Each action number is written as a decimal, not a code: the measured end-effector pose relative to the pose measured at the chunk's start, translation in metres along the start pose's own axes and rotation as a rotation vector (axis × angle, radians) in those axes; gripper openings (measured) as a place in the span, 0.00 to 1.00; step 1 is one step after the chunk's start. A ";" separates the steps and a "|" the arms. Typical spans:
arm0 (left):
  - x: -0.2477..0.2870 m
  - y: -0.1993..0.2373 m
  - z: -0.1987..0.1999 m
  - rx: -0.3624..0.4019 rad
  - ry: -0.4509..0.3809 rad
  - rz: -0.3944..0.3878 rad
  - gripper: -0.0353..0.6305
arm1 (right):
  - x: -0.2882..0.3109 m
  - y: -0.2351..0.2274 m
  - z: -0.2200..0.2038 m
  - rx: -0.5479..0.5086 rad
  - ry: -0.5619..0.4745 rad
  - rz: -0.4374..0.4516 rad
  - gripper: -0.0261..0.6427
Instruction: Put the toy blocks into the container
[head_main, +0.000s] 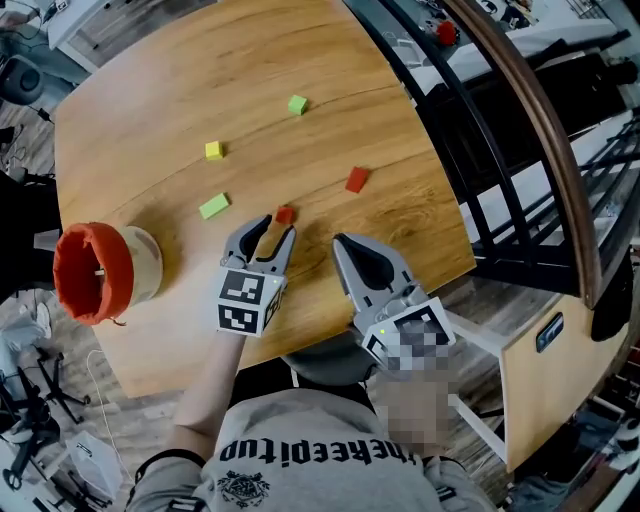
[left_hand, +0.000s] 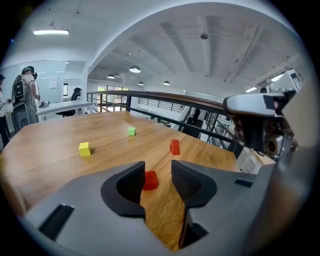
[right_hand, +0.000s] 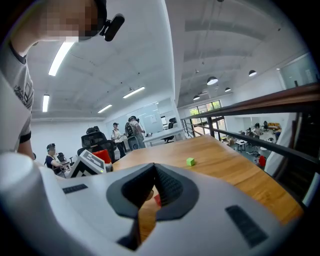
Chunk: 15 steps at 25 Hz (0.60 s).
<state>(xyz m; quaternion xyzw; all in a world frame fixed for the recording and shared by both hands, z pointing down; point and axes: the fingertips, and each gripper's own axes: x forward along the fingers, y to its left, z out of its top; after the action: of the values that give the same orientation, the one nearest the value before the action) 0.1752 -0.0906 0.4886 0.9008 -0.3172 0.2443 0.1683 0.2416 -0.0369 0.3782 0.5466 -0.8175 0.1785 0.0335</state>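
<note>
Wooden table (head_main: 150, 110) fills middle of frame. Left gripper (head_main: 276, 229) released, jaws apart, small red block (head_main: 285, 214) at tips, not pinched. Right gripper (head_main: 342, 243) clenched, nothing inside. Yellow block (head_main: 213, 150) upper left. Red-rimmed container (head_main: 92, 272) at left edge.

A rounded wooden tabletop (head_main: 150, 110) filled the middle. At three o'clock curved a dark railing (head_main: 465, 140) with a wooden handrail. Strip lights (right_hand: 60, 57) glowed overhead; people (right_hand: 116, 132) stood far off, perhaps beside desks.

you're seeing red block (head_main: 285, 214), second red block (head_main: 356, 180), yellow block (head_main: 213, 150), green block (head_main: 297, 104), lime block (head_main: 214, 206), wood-grain table (head_main: 150, 110), red-rimmed cream container (head_main: 120, 275).
</note>
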 end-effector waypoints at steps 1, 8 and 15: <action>0.003 0.001 -0.003 -0.001 0.009 0.001 0.30 | 0.000 -0.002 -0.001 0.004 0.002 -0.002 0.06; 0.020 0.005 -0.016 -0.003 0.058 0.018 0.33 | -0.002 -0.012 -0.008 0.026 0.014 -0.017 0.06; 0.032 0.007 -0.027 0.001 0.104 0.024 0.34 | -0.006 -0.022 -0.013 0.045 0.021 -0.037 0.06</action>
<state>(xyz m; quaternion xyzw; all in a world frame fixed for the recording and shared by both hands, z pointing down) 0.1831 -0.0992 0.5297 0.8830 -0.3189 0.2930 0.1813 0.2620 -0.0344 0.3948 0.5601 -0.8027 0.2020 0.0330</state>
